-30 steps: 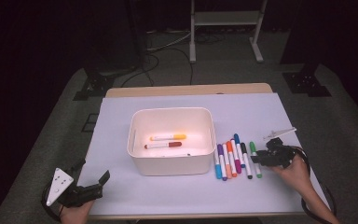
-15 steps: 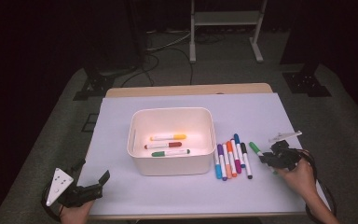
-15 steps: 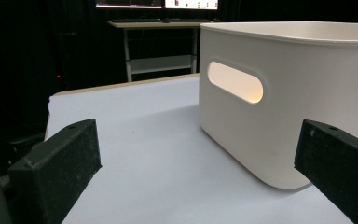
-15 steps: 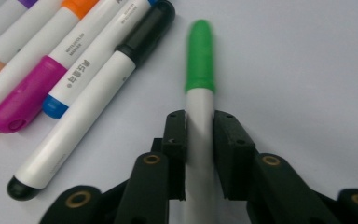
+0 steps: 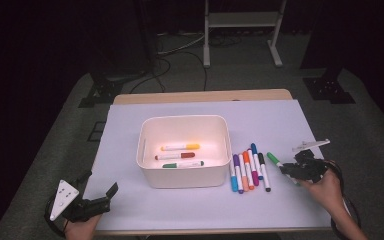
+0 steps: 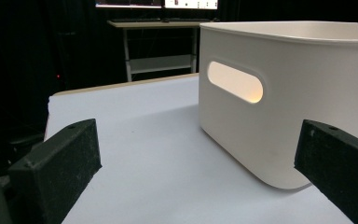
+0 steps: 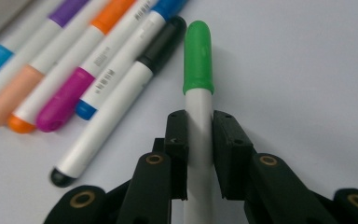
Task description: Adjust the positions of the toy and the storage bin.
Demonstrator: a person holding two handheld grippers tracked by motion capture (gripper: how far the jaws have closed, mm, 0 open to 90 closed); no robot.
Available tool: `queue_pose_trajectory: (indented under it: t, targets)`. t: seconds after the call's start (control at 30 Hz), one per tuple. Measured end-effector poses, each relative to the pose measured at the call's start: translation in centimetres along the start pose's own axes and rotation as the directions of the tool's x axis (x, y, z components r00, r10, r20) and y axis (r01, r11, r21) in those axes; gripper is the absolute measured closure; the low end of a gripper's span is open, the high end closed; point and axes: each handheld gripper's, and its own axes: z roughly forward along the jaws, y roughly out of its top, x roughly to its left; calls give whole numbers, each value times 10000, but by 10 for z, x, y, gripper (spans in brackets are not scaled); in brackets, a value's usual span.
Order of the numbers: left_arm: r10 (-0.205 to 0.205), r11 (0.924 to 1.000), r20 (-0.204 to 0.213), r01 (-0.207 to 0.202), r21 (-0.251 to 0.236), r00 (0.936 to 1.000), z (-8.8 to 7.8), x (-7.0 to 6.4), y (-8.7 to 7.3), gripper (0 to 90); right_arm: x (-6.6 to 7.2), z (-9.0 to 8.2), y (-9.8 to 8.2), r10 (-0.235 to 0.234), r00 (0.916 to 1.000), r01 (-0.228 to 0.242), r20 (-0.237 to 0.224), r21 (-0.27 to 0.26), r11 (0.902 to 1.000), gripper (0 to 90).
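Observation:
A white bin [image 5: 185,118] stands mid-table, and its near wall with a handle slot [image 6: 284,93] rises just ahead in the left gripper view. In it lie an orange-capped marker [image 5: 180,147], a red one [image 5: 175,156] and a green one [image 5: 182,164]. Right of the bin, several markers [image 5: 249,170] lie in a row on the table. My right gripper [image 5: 286,169] [image 7: 199,126] is shut on the white barrel of a green-capped marker [image 5: 274,160] [image 7: 198,56] just right of that row. My left gripper [image 5: 99,184] [image 6: 198,158] rests open near the front left corner, with nothing between its jaws.
A pale sheet [image 5: 280,125] covers the wooden table. The row's black marker [image 7: 121,98] lies closest to the held one, at its left. Dark floor, cables and a metal stand [image 5: 240,30] lie beyond the far edge.
The right gripper's jaws have come together on the green-capped marker, which now sits a little farther right of the row. The left gripper has kept still.

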Motion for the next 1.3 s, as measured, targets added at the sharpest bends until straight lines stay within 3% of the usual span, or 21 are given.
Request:
queue_pose_trajectory:
  t: [0.3, 0.53, 0.7, 1.0, 1.1, 1.2, 1.3]
  targets:
    - [-13, 10000, 27, 13, 9, 10000, 1, -1, 0, 0, 11, -44, 20, -183, 9960, 108, -873, -865, 9962, 757]
    - [-16, 10000, 28, 15, 32, 10000, 1, -1, 0, 0, 31, -79, 48, -812, 9837, 579, -1607, -1447, 9878, 757]
    - [28, 9999, 52, -28, 100, 10000, 1, 0, 0, 0, 47, -98, 74, -1382, 9723, 1067, -1886, -1677, 9800, 757]
    - [-35, 10000, 54, 34, 33, 10000, 0, 0, 0, 0, 83, -113, 117, -2449, 9391, 1999, -2409, -1966, 9599, 757]
    - [-36, 10000, 64, 36, 30, 10000, 0, 0, 0, 0, 97, -112, 130, -2832, 9200, 2341, -2710, -1996, 9515, 757]
    - [-27, 10000, 60, 26, 2, 10000, 0, 0, 0, 0, 113, -111, 141, -3221, 9085, 2734, -2662, -2043, 9400, 757]
    - [-20, 10000, 64, 20, -9, 10000, -1, 0, 0, 0, 127, -106, 150, -3552, 8913, 3065, -2819, -2027, 9300, 757]
